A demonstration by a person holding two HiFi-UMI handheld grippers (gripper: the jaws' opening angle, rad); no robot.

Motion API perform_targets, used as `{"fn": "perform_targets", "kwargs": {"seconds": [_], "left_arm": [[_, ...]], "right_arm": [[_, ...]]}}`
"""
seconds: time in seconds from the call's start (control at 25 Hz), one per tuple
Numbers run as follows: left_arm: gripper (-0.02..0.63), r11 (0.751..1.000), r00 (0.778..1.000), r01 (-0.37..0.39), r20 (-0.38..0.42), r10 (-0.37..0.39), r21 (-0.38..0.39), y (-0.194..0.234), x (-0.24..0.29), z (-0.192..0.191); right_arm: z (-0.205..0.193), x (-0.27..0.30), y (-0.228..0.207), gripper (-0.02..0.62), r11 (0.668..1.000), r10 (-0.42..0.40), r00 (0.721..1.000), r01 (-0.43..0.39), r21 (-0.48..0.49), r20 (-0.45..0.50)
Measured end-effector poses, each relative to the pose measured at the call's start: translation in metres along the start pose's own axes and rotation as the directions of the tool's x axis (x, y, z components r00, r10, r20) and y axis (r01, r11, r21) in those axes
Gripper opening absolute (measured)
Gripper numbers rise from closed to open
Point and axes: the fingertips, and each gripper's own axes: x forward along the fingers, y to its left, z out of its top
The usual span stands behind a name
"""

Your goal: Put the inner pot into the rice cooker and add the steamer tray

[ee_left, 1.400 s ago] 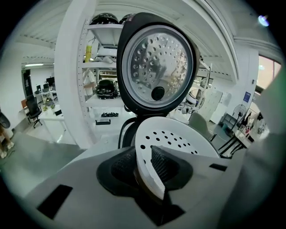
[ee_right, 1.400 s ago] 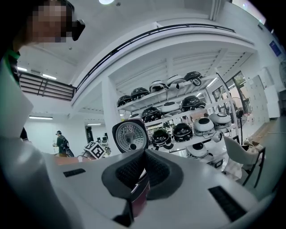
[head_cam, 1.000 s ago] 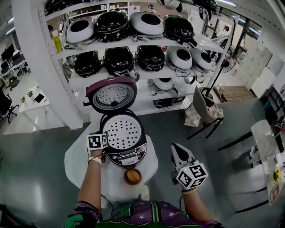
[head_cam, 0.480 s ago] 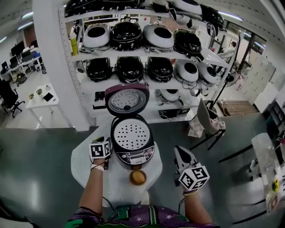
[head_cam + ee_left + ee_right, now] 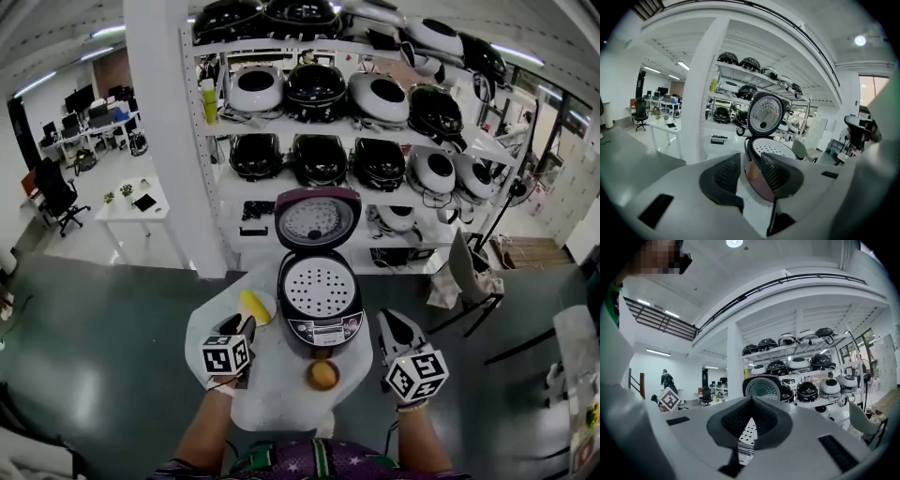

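Observation:
The rice cooker (image 5: 320,314) stands on a small white round table (image 5: 272,389) with its lid (image 5: 317,218) raised. A white perforated steamer tray (image 5: 319,287) fills its mouth and hides whatever lies under it. My left gripper (image 5: 242,330) hovers to the cooker's lower left, apart from it, open and empty. In the left gripper view the cooker (image 5: 765,157) and lid (image 5: 765,112) show past the empty left gripper (image 5: 750,172). My right gripper (image 5: 398,328) is at the cooker's lower right, shut on nothing. In the right gripper view the lid (image 5: 761,387) rises behind the right gripper (image 5: 751,420).
A yellow object (image 5: 255,307) lies on the table left of the cooker. A small round orange-brown object (image 5: 322,375) sits in front of it. White shelves (image 5: 356,141) full of rice cookers stand behind. A folding chair (image 5: 464,272) is to the right, and desks (image 5: 141,202) at far left.
Both grippers have drawn back from the cooker toward me. The left one left the cooker's side and moved out to its lower left. The yellow object has come into view.

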Motion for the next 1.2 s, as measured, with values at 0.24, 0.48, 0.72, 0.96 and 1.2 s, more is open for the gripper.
{"fn": "perform_targets", "kwargs": {"seconds": [0.24,0.48,0.72,0.96,1.2], "left_arm": [[0.149,0.999,0.991,-0.031,0.128,0.030,0.008,0.012,-0.058,0.007],[0.106,0.998,0.970,0.062,0.235,-0.061,0.001,0.008,-0.104,0.016],[0.098,0.996,0.951,0.049,0.302,-0.068,0.069,0.004,-0.150,0.039],[0.092,0.993,0.919,0.064,0.381,-0.098,0.099,-0.004,-0.190,0.069],[0.075,0.984,0.877,0.044,0.464,-0.121,0.173,-0.013,-0.231,0.098]], "right_arm": [[0.006,-0.003,0.029,0.005,1.000,0.006,1.000,-0.006,-0.026,-0.015],[0.009,-0.020,0.053,0.006,1.000,-0.003,1.000,0.004,-0.015,0.003],[0.019,-0.044,0.075,0.006,1.000,-0.022,0.999,0.023,-0.011,0.044],[0.039,-0.068,0.091,0.006,0.999,-0.032,0.995,0.031,0.011,0.094],[0.058,-0.078,0.107,0.006,0.999,-0.034,0.993,0.034,0.007,0.116]]}}
